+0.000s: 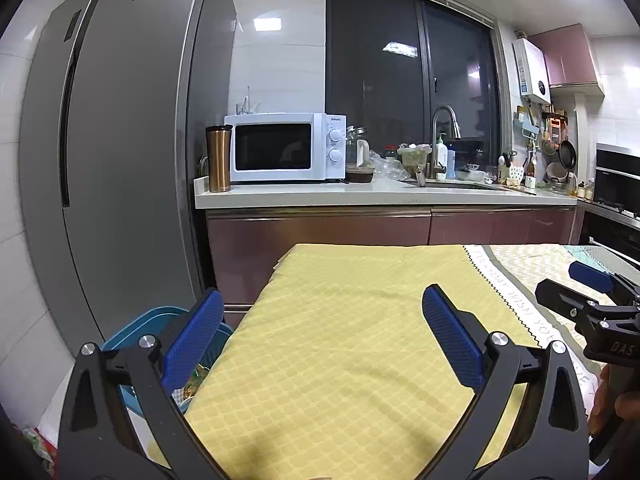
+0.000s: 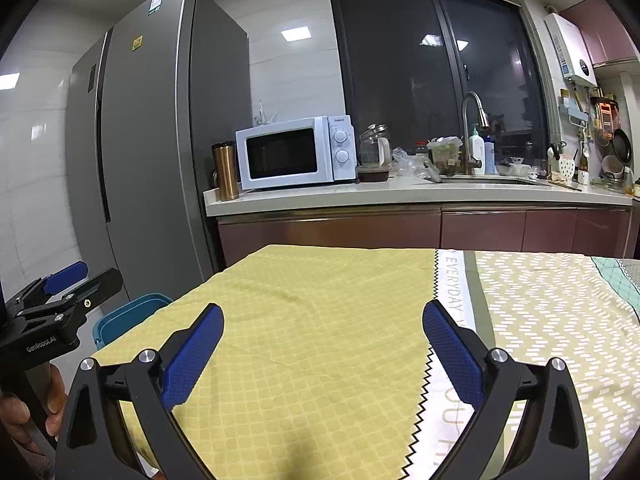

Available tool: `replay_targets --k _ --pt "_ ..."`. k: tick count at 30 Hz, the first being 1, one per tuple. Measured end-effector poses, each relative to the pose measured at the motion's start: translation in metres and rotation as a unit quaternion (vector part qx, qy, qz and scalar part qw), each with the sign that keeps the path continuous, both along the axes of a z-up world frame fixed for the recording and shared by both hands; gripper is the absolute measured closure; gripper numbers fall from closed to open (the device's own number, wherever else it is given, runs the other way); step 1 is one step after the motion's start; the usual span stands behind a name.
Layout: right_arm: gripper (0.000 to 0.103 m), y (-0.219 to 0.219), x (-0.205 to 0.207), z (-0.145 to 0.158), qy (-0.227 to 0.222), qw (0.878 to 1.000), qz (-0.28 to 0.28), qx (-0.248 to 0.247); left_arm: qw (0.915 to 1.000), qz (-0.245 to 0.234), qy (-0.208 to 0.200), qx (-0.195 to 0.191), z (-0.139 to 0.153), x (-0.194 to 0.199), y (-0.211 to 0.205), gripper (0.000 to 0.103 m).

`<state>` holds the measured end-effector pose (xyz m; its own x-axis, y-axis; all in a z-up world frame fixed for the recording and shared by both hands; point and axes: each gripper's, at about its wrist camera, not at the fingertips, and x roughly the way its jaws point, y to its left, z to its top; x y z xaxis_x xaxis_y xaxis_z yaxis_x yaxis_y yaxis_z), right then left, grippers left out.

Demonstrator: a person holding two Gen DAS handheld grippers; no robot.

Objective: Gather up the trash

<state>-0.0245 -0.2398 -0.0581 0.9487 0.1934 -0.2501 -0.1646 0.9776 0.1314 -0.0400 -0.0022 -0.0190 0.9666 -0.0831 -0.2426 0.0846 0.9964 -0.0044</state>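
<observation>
Yellow checked cloth (image 1: 340, 340) covers the counter, above which the left gripper (image 1: 322, 336) and right gripper (image 2: 323, 344) hover wide open and empty, while trash sits in the blue bin (image 1: 132, 332) at the counter's left edge.

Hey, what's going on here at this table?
A person holds a two-finger gripper in each hand over a table covered with a yellow checked cloth. The left gripper and right gripper are both open and hold nothing. No trash shows on the cloth. A blue bin stands beside the table's left edge, with what looks like wrappers inside. Behind are a counter with a microwave and a sink.
</observation>
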Motion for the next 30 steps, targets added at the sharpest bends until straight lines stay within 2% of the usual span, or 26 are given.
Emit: replay_targets --k 30 --pt "0.007 -0.011 -0.003 -0.001 0.005 1.000 -0.022 -0.002 1.0000 -0.006 -0.002 0.003 0.004 0.009 -0.003 0.006"
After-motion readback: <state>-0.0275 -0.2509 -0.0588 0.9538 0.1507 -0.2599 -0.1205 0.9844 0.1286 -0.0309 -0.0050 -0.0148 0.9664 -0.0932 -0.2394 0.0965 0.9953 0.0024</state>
